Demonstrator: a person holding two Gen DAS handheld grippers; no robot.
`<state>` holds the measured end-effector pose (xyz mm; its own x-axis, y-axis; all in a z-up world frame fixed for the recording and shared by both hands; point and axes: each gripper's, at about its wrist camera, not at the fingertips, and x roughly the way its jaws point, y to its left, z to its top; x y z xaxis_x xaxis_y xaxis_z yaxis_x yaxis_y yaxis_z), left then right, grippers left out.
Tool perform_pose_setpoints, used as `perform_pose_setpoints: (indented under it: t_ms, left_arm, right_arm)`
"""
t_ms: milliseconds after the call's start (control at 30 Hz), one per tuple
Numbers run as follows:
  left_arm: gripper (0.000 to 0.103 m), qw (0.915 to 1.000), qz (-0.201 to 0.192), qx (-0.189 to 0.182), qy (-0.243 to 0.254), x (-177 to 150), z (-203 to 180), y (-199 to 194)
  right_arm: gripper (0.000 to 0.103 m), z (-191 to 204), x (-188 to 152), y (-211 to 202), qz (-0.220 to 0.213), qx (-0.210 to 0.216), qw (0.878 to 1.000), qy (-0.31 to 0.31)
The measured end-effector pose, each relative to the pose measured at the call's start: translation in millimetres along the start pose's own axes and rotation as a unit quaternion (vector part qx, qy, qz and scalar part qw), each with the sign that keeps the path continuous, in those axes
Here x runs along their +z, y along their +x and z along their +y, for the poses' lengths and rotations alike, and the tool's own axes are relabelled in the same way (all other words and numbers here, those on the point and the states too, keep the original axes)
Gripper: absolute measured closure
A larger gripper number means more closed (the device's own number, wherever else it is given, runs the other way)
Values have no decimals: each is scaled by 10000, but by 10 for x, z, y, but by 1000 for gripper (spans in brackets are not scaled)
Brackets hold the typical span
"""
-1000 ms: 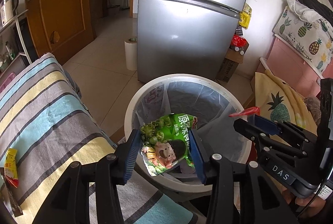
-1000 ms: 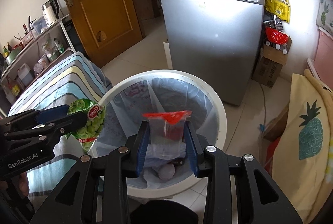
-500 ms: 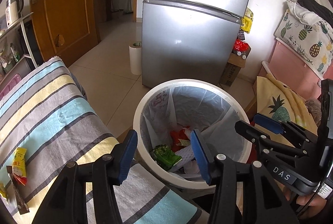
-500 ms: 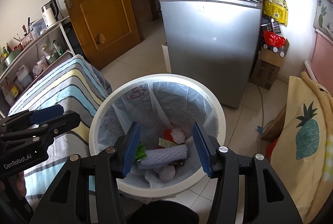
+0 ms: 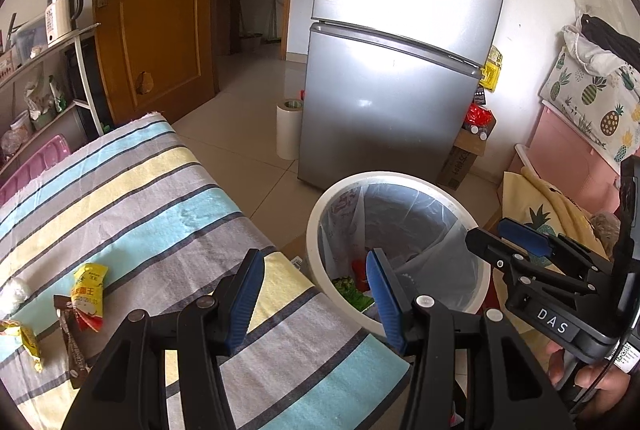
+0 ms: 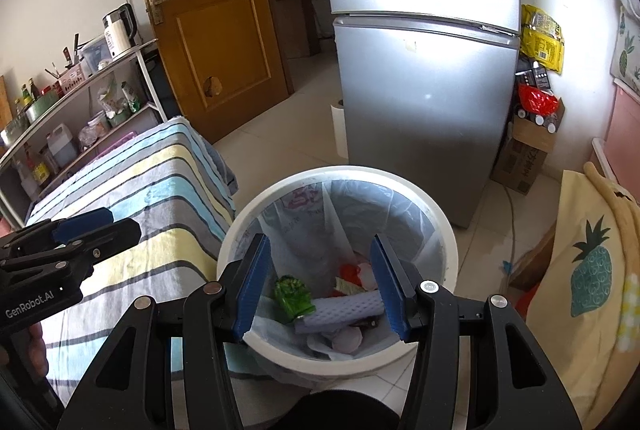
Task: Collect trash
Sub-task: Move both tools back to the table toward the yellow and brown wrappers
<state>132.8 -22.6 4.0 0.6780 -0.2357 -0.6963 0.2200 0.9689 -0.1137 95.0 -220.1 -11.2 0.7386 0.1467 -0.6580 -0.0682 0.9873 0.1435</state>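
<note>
With both loads now dropped, the left hand-held gripper (image 5: 316,294) and the right hand-held gripper (image 6: 320,284) are seen with jaws parted and nothing between the blue pads. A second ago a green snack bag was clamped in the left one and a red-topped clear bag in the right one, both over the bin; both were released by half a second ago.

The green snack bag (image 6: 294,296) is now lying inside the lined white trash bin (image 6: 448,230), next to a white foam sleeve (image 6: 344,312) and some red scraps (image 6: 350,272). Which red scrap is the released bag cannot be told.

Since the drop, the left view has been swung away from the bin toward the striped desk cover (image 5: 160,190); the bin is now sitting right of the left jaws instead of straight under them. The right hand-held gripper is kept over the bin opening, jaws wide.

Remaining trash is seen on the desk, well apart from the bin: a yellow snack packet (image 5: 90,288), a brown wrapper (image 5: 74,348) touching it, another yellow wrapper (image 5: 26,344) at the left edge, and a white crumpled wad (image 5: 14,294).

Judgement: one deposit cycle is closed, the task is not finished. The next pickup is probably meant for the left side, the yellow packet being nearest. Flat foil on cloth is likely to slip, so a low, edge-on pinch would be needed.
</note>
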Motion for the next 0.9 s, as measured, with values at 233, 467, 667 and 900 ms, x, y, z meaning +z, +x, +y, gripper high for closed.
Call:
perform_pose_setpoints:
  t_ms: [233,467,667,900]
  left_arm:
    - [50,9992,-163,200,-300,-83,352,-240]
    - [50,9967,-267,511,-568,-181,731,-449]
    - [50,9928,-338,822,-800,-268,1052,-612]
    - [50,9840,-365,1252,-1217,-422,1557,-787]
  right_arm:
    - [50,325,33,-36,-83,212,9995,-208]
    - [50,686,51,-37,-120,467,9978,-455]
    - [50,1018,80,10,-123,716,9951,-667]
    - [50,1438,79,138,-43,1031,9898,-980]
